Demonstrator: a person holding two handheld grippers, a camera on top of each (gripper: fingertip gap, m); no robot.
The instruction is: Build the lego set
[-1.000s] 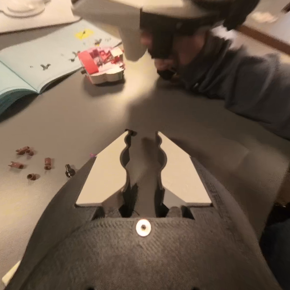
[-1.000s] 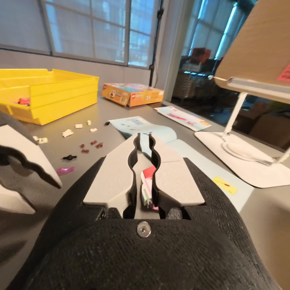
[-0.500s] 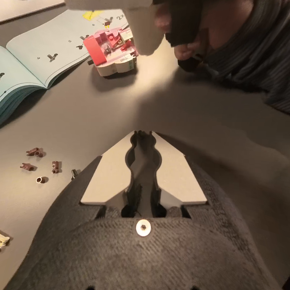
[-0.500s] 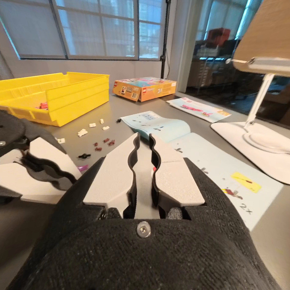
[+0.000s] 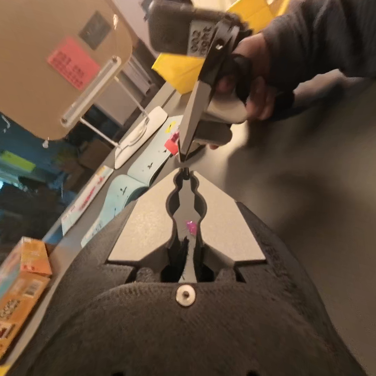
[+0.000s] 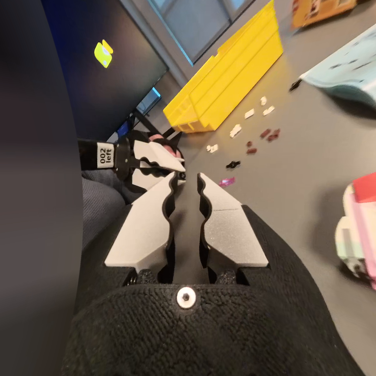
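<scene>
My left gripper (image 5: 185, 173) is shut on a small black piece (image 5: 185, 176), pinched at the very tips and held above the grey table (image 5: 305, 183). The right wrist view shows the same piece (image 6: 182, 176) between the left fingers (image 6: 160, 156). My right gripper (image 6: 186, 176) is open and empty, with its tips just in front of the left gripper's tips. In the left wrist view it (image 5: 182, 158) comes down from above, held by a gloved hand (image 5: 254, 85). A pink, white and red brick model (image 6: 362, 230) lies on the table to its right.
A yellow bin (image 6: 230, 89) stands at the back. An open light-blue booklet (image 5: 142, 162), a white lamp base (image 5: 138, 134) and an orange box (image 5: 22, 274) are nearby. Loose brown (image 6: 268, 134), white (image 6: 236, 130), black (image 6: 233, 164) and pink (image 6: 226, 181) pieces dot the table. Less than 4 cm separates the two grippers' tips.
My left gripper closed on the small black piece and lifted it. My right gripper opened, left the brick model on the table and swung round to face the left gripper's tips.
</scene>
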